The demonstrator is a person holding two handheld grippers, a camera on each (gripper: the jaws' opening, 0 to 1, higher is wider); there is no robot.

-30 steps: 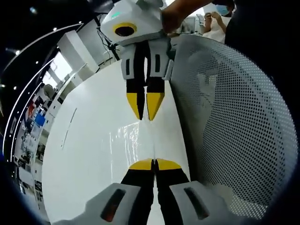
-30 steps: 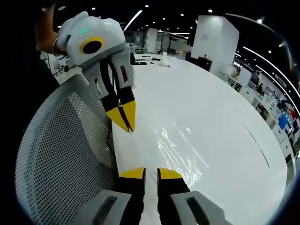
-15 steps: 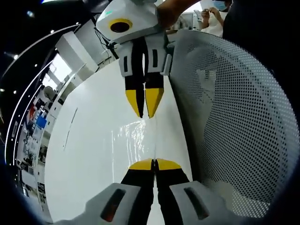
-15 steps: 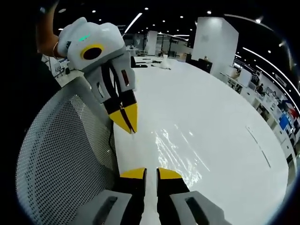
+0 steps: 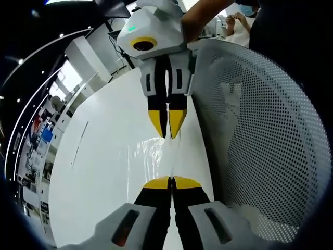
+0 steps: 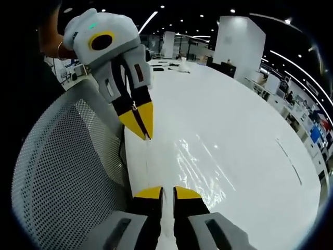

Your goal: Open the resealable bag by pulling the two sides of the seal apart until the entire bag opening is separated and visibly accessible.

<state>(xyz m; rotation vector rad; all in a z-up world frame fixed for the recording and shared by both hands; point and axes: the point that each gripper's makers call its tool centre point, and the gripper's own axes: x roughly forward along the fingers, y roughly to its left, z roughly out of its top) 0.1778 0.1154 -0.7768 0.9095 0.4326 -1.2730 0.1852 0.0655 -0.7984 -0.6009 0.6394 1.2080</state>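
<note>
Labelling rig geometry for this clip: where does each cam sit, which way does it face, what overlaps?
Left gripper view: rides the left gripper, facing along its jaws across the clear bag toward the right gripper; a person's arm shows at top.
Right gripper view: rides the right gripper, facing the left gripper over the bag; a hand shows.
Shared: the bag, the white table, the mesh chair back.
</note>
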